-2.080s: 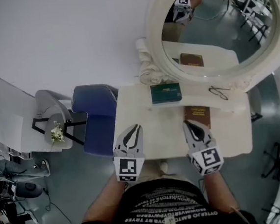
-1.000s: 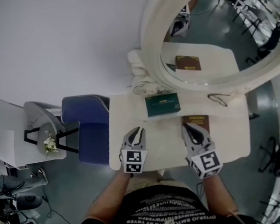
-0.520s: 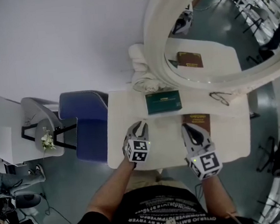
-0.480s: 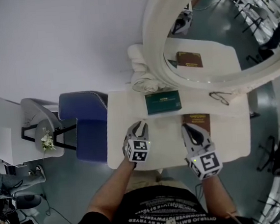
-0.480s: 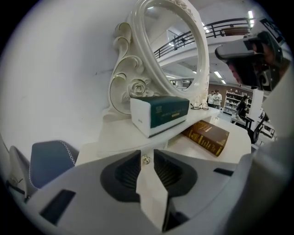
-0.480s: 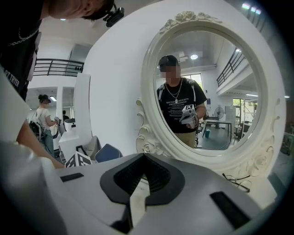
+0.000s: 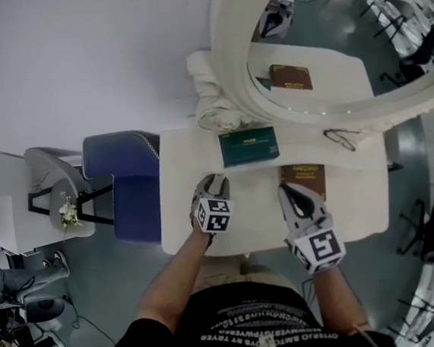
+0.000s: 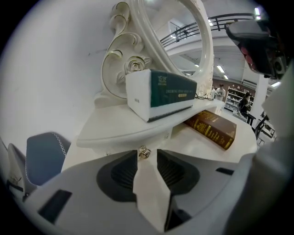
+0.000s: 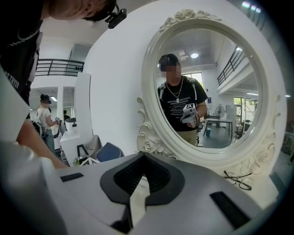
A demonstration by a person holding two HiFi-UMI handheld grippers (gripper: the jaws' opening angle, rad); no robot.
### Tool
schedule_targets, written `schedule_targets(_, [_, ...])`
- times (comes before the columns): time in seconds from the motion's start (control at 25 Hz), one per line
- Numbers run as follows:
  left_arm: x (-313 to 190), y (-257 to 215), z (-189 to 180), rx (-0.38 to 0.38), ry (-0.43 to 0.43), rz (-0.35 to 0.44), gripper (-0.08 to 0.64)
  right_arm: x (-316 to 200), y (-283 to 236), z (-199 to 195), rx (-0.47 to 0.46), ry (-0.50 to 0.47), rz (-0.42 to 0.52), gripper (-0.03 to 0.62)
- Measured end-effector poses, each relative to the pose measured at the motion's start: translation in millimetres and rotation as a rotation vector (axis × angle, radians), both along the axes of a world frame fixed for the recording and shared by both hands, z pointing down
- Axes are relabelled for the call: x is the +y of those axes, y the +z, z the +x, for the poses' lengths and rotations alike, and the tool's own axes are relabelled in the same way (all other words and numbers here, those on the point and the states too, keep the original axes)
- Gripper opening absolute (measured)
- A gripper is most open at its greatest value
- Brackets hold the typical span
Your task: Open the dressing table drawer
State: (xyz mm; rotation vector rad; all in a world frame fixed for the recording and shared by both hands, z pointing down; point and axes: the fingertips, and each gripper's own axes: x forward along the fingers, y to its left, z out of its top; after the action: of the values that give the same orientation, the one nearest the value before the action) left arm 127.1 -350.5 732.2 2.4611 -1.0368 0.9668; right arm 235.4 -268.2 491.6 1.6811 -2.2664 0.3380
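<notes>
The white dressing table [image 7: 264, 225] carries a raised shelf [image 8: 115, 128] under the oval mirror [image 7: 326, 36]. Below that shelf the drawer front [image 8: 120, 146] bears a small brass knob [image 8: 144, 153]. In the left gripper view my left gripper [image 8: 148, 153] points straight at the knob. Its jaws are opening, the knob sits between the tips and the pads do not press on it. The head view shows this gripper [image 7: 214, 184] low over the table's left front. My right gripper [image 7: 292, 193] hovers over the table's right half with its tips together and nothing in them.
A green-and-white box [image 7: 249, 145] lies on the shelf, and a brown book [image 7: 303, 179] lies on the table right of the knob. Glasses [image 7: 338, 140] rest at the mirror's foot. A blue chair [image 7: 122, 178] and a small side table with flowers [image 7: 68, 210] stand to the left.
My left gripper has sunk and gone forward toward the shelf's underside, and its jaws have spread apart. The right gripper has stayed where it was.
</notes>
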Motion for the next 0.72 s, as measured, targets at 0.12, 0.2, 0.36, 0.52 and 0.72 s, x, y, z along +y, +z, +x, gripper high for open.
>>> schedule_targets(0.12, [-1.0, 3.8, 3.0, -0.004, -0.009, -0.005, 0.12, 1.5, 4.7, 3.4, 0.004, 0.004, -0.014, 0.002])
schedule_targets(0.2, [-2.7, 6.4, 4.5, -0.006, -0.015, -0.006, 0.12, 1.0, 5.2, 2.9, -0.006, 0.002, -0.021, 0.002])
schedule_targets(0.36, [-9.0, 10.7, 3.8, -0.008, -0.041, -0.012, 0.12, -1.9, 3.7, 1.3, -0.015, -0.005, -0.014, 0.002])
schedule_targets(0.52, [-11.6, 10.6, 1.8, -0.002, -0.08, -0.019, 0.1, -1.8, 3.8, 0.4, -0.008, -0.018, -0.008, 0.002])
schedule_targets(0.72, [-10.3, 11.3, 1.2, 0.003, -0.09, -0.04, 0.092, 3.1, 4.1, -1.6, -0.001, -0.028, -0.021, 0.002])
